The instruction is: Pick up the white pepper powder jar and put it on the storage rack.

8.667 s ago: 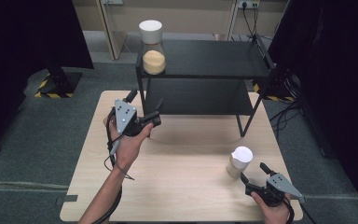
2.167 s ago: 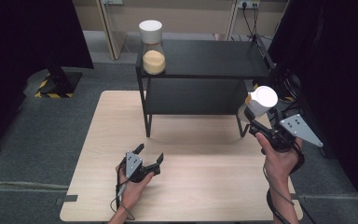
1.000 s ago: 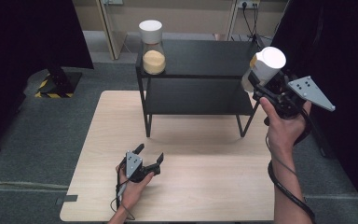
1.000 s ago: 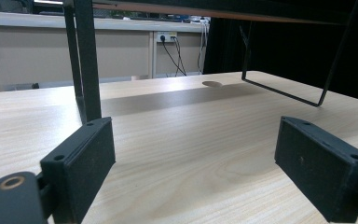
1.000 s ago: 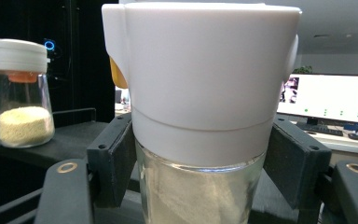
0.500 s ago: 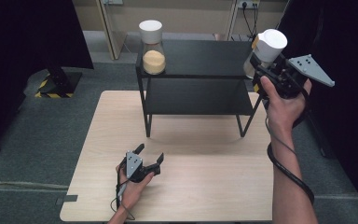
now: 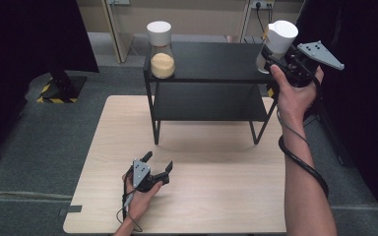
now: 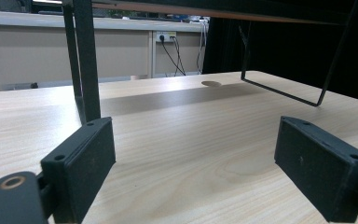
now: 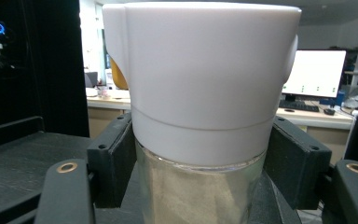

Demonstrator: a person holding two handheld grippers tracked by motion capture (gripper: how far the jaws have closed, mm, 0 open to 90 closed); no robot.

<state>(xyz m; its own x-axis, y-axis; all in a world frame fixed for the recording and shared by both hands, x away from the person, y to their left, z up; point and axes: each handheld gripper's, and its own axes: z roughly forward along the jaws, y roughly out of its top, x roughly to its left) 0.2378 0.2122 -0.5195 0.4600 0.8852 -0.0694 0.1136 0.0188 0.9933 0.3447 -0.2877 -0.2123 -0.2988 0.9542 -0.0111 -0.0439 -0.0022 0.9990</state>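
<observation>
A glass jar with a white lid [image 7: 278, 42] is held over the right end of the black shelf's top [image 7: 211, 61]; whether its base touches the shelf I cannot tell. My right gripper [image 7: 270, 59] is shut on its glass body just under the lid. In the right gripper view the jar [image 9: 200, 107] sits between both pads [image 9: 114, 158], pale grains showing inside. A second white-lidded jar [image 7: 161, 49] with yellow grains stands on the shelf's left end. My left gripper [image 7: 157, 164] rests on the wooden table [image 7: 216, 196] near the front, open; its pads [image 8: 81, 163] hold nothing.
The black two-level shelf stands at the table's far edge on thin metal legs [image 8: 86, 56]. A lower shelf board [image 7: 209, 101] is bare. Dark curtains hang at both sides. Grey floor surrounds the table.
My right gripper has carried the jar from the table's front right up and back, to the right end of the shelf top. My left gripper came down to the table's front and stayed there.
</observation>
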